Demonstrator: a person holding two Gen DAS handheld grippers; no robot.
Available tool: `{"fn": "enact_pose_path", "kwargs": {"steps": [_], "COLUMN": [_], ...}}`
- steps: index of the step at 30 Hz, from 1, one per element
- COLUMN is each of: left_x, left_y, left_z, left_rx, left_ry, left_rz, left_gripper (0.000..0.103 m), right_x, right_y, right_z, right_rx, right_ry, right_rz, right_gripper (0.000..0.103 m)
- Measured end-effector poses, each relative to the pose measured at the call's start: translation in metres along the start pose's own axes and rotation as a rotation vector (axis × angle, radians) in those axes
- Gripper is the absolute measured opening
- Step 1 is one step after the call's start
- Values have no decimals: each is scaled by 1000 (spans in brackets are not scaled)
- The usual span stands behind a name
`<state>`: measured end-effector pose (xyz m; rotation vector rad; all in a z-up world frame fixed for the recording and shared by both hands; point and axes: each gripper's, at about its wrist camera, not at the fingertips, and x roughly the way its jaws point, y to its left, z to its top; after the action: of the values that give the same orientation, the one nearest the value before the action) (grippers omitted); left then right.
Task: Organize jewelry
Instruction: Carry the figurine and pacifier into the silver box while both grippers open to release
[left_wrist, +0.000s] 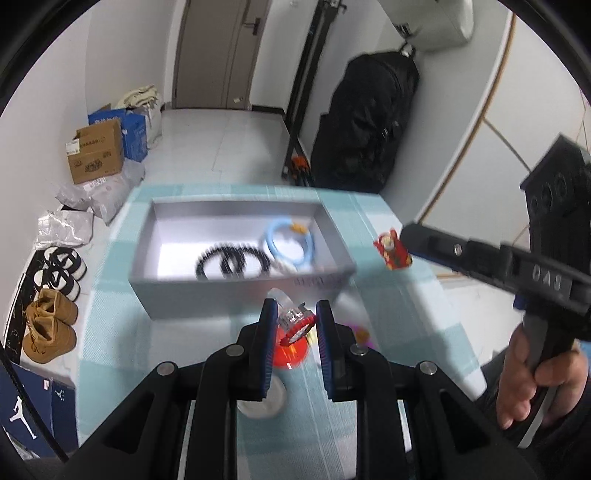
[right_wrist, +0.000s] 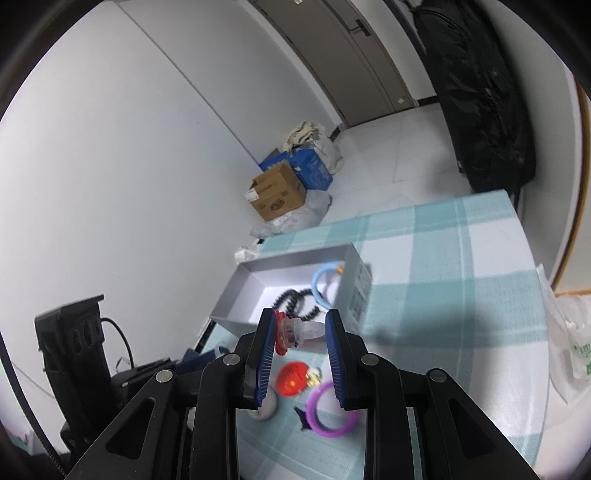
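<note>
The left wrist view is smeared by motion, so the clear plastic bracelet with a red-rimmed round face (left_wrist: 295, 320) is hard to read in detail. It is up off the checked teal-and-white surface (right_wrist: 443, 295), pinched in the left hand-held gripper (left_wrist: 295, 304), just in front of the open grey cardboard box (left_wrist: 236, 295). Its long axis runs roughly along the fingers, with the clear band pointing towards the box and the red face tilted back.

The right hand-held gripper (right_wrist: 300, 313) stands narrow with nothing pressed between its pads. A person's hand (left_wrist: 532, 376) grips its handle at the frame edge. A white round object (left_wrist: 262, 402) is half hidden under the left finger. A purple plastic bangle (right_wrist: 332, 432) is cut by the right finger.
</note>
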<state>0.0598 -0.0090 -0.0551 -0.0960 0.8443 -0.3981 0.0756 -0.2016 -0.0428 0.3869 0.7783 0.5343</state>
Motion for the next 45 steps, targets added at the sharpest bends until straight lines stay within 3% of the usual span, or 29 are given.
{"fn": "enact_pose_path", "kwargs": {"steps": [9,19,25,45], "left_x": [13,37,48,74], "left_y": [25,42,51,48], "left_z": [33,52,57,58], "left_rx": [-48,-77,-113,-96], "left_ry": [-31,-19,14,89], "left_rz": [-7,-28,-47,-49], "left_gripper": [16,16,16,16], "right_x": [22,60,72,89], "right_y": [15,10,4,-15], "right_z": [25,42,47,47], "right_rx": [-35,-34,-41,18], "right_ry": [-13,33,45,93], "right_rz": [46,57,53,47], "right_gripper": [26,26,26,27]}}
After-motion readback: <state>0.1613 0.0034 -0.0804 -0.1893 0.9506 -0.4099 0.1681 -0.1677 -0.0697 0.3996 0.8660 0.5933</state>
